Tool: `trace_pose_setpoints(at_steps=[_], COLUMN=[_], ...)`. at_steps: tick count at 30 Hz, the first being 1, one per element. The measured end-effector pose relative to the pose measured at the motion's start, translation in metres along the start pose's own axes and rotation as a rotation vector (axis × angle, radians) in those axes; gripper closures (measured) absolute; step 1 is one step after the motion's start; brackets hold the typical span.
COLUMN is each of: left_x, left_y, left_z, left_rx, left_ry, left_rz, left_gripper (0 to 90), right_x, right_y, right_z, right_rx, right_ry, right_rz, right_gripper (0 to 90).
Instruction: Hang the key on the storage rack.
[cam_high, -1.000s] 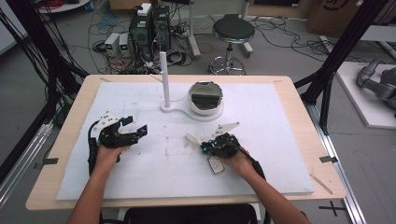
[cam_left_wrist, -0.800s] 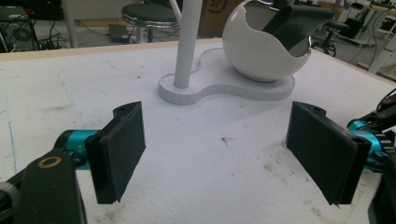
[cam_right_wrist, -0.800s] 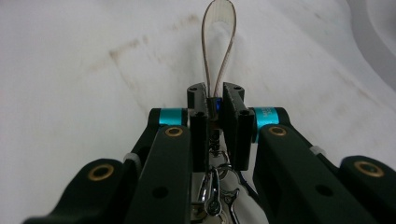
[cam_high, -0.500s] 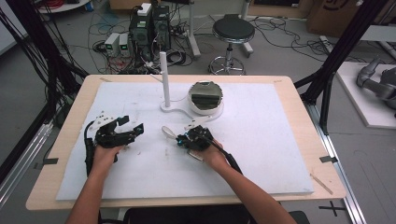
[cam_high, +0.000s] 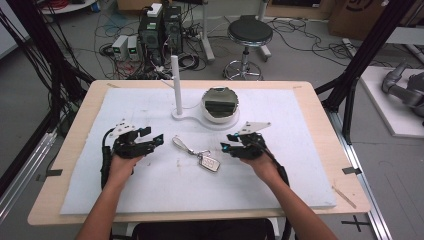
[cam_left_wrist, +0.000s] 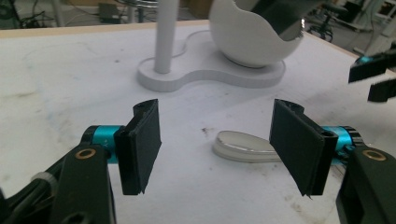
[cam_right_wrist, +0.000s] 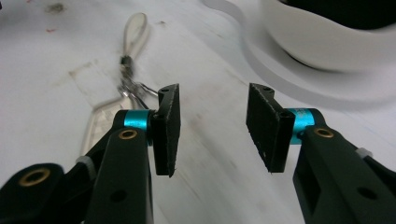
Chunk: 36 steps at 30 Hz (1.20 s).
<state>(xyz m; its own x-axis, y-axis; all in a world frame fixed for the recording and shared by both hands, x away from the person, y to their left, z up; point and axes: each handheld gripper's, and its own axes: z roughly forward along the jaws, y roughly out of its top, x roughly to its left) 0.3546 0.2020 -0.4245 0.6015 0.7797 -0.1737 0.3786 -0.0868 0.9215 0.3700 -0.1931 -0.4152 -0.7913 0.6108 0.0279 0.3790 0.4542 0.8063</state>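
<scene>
A silver car key fob (cam_high: 210, 163) lies flat on the white mat (cam_high: 280, 165), with its ring and a clear strap loop (cam_high: 180, 144) stretched toward the upper left. My left gripper (cam_high: 152, 136) is open just left of the loop; in the left gripper view the loop (cam_left_wrist: 243, 147) lies on the mat between and beyond the wide-open jaws (cam_left_wrist: 215, 135). To the right of the fob, my right gripper (cam_high: 228, 141) stands open and empty. In the right gripper view the fob (cam_right_wrist: 99, 122) is half hidden behind the left jaw, apart from the open gripper (cam_right_wrist: 212, 121).
A white stand with an upright post (cam_high: 175, 82) and a round bowl (cam_high: 220, 105) sits at the mat's far middle. Its base (cam_left_wrist: 210, 77) is close ahead in the left gripper view. Bare mat stretches to the front and right. The wooden table edge (cam_high: 320, 107) frames the mat.
My right gripper carried the key fob leftward, let it go on the mat and drew back to the right, now open. My left gripper shifted slightly toward the centre.
</scene>
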Motion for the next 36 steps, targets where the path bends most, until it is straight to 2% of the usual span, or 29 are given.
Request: trace_pose_setpoints(at_steps=[1, 4, 6, 8, 11, 13, 17, 20, 23, 25, 26, 27, 30, 33, 35, 36], left_x=[-0.002, -0.003, -0.004, -0.006, -0.008, -0.006, -0.004, -0.006, -0.006, -0.006, -0.006, -0.007, -0.005, -0.004, -0.004, -0.005], left_y=[0.001, 0.002, 0.001, 0.001, 0.002, 0.002, 0.001, -0.002, -0.001, 0.0, 0.001, 0.003, 0.009, 0.013, 0.014, 0.013], left_z=[0.004, 0.016, 0.025, 0.035, 0.047, 0.052, 0.062, 0.066, 0.066, 0.067, 0.067, 0.07, 0.074, 0.08, 0.085, 0.088], left_rx=[0.014, 0.053, 0.076, 0.11, 0.153, 0.159, 0.219, 0.267, 0.27, 0.278, 0.284, 0.284, 0.293, 0.275, 0.268, 0.263], left_ry=[0.008, 0.033, 0.038, 0.03, 0.03, 0.038, 0.043, 0.049, 0.048, 0.018, -0.006, -0.011, -0.017, -0.024, -0.064, -0.071], left_rz=[0.006, -0.017, -0.024, -0.017, -0.015, -0.029, -0.036, -0.005, 0.008, 0.037, 0.048, 0.068, 0.069, 0.102, 0.122, 0.13], left_gripper=[33.1, 33.1, 34.3, 39.1, 44.6, 47.5, 54.6, 58.9, 57.7, 62.7, 68.7, 75.8, 80.4, 86.2, 86.1, 86.1], right_x=[-0.004, -0.015, -0.02, -0.023, -0.027, -0.028, -0.028, -0.027, -0.027, -0.027, -0.027, -0.028, -0.029, -0.029, -0.03, -0.03], right_y=[-0.003, -0.014, -0.02, -0.025, -0.031, -0.033, -0.033, -0.033, -0.033, -0.033, -0.033, -0.033, -0.034, -0.034, -0.035, -0.035], right_z=[-0.005, -0.023, -0.032, -0.039, -0.043, -0.044, -0.045, -0.045, -0.046, -0.046, -0.046, -0.046, -0.047, -0.049, -0.05, -0.05], right_rx=[-0.005, -0.02, -0.03, -0.048, -0.064, -0.06, -0.069, -0.073, -0.074, -0.076, -0.076, -0.077, -0.085, -0.088, -0.087, -0.087], right_ry=[-0.004, -0.027, -0.038, -0.044, -0.051, -0.052, -0.045, -0.038, -0.037, -0.037, -0.039, -0.04, -0.043, -0.047, -0.049, -0.05], right_rz=[0.005, 0.022, 0.036, 0.046, 0.065, 0.067, 0.06, 0.054, 0.055, 0.056, 0.057, 0.058, 0.062, 0.065, 0.067, 0.072], right_gripper=[56.0, 55.6, 55.5, 55.5, 55.3, 55.3, 55.3, 55.3, 55.3, 55.3, 55.3, 55.3, 55.3, 55.3, 55.3, 55.3])
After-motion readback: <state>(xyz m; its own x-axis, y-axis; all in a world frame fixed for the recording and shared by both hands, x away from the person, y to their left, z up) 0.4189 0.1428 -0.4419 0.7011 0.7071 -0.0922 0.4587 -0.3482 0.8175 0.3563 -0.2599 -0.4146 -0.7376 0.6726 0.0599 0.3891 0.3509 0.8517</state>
